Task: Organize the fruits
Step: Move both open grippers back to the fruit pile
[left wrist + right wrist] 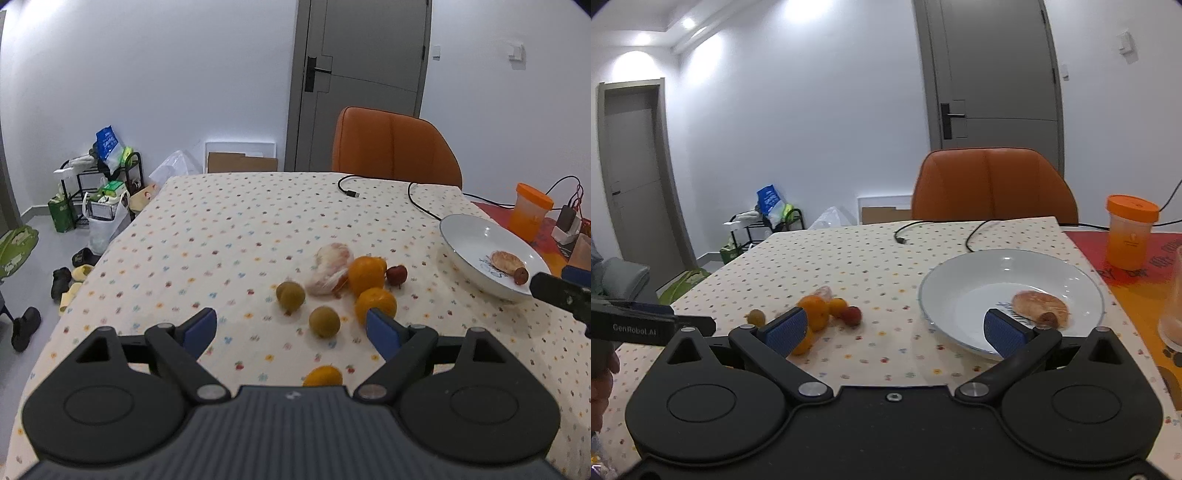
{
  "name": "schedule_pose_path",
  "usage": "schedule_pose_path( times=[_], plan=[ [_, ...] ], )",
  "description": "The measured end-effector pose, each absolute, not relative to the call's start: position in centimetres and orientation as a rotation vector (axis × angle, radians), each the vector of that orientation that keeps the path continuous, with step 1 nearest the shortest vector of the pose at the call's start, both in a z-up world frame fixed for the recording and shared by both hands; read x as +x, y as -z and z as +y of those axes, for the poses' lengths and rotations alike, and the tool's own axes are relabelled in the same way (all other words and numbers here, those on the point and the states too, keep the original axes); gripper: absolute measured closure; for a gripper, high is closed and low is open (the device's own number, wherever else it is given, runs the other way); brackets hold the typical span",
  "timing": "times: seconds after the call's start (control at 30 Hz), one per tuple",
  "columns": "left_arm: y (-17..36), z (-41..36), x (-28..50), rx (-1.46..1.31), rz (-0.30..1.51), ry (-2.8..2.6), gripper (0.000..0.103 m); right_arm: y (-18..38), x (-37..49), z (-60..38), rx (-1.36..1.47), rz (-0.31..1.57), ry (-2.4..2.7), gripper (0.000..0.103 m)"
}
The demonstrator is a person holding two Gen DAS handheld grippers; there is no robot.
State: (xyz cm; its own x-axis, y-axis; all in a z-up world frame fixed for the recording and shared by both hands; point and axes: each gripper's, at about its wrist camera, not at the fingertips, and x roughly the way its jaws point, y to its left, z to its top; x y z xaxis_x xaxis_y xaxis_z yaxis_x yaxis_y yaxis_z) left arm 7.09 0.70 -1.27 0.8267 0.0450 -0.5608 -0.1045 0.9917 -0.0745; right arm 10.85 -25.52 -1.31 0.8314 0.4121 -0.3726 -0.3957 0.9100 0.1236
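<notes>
1. Two grippers hang over a table point(207, 229) under a dotted cloth; its left half and far edge lie bare, save a black cable point(349, 188) near the far edge.
2. Fruit clusters mid-table: three oranges point(367, 275), two greenish-brown round fruits point(291, 295), a small red fruit point(397, 275) and a pale peeled piece point(330, 271), most of them touching.
3. Toward the right edge sits a white plate point(960, 291), glossy and shallow, holding a peeled tan piece point(1039, 304) and a small brown fruit point(1049, 316).
4. Left gripper point(291, 328) hovers just short of the cluster, blue ribbed pads spread wide, holding nothing.
5. Right gripper point(895, 328) hovers by the plate's near rim, equally wide, empty.
6. Beyond the far edge stands an orange chair point(993, 184); an orange-lidded cup point(1130, 232) occupies the far right corner.
</notes>
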Motion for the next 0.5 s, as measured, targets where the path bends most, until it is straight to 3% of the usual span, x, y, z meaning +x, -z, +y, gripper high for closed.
schedule_pose_path(
  times=[0.4,0.5],
  plan=[
    [2.9,1.6,5.9,-0.119,0.603,-0.04,0.019,1.6,10.5,-22.1,0.019,0.413,-0.522,0.002],
    [3.4,1.7,6.0,-0.138,0.609,-0.042,0.025,1.8,10.5,-21.5,0.012,0.427,-0.546,0.009]
  ],
)
